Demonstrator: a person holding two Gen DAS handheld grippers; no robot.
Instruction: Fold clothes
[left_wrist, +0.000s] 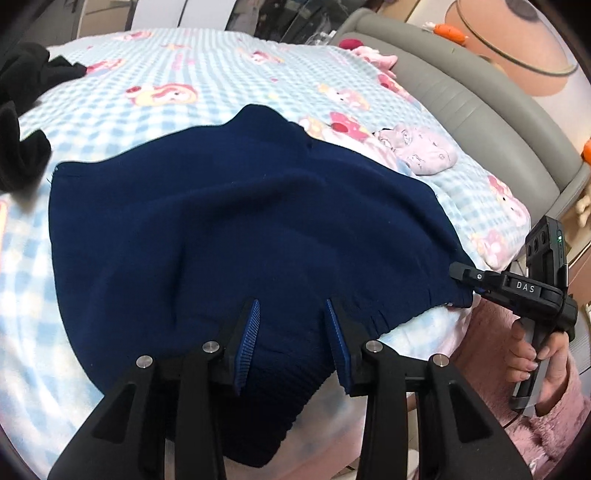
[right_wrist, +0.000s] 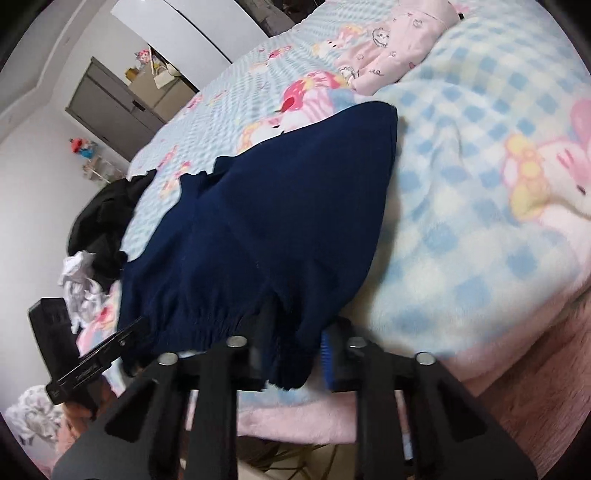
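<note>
Navy garment lies spread and rumpled on the bed's near edge, not yet a compact fold; left gripper fingers apart over its hem, right gripper clamped on the waistband.

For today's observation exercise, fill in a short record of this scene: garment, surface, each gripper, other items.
Garment: navy sweater, spread flat, ribbed hem at the near edge
Surface: blue checked cartoon blanket on a bed
Left gripper: open, fingers astride the hem
Right gripper: at the hem's other corner; grip unclear
Other items: pink garment beyond the sweater, black clothes at the far left
</note>
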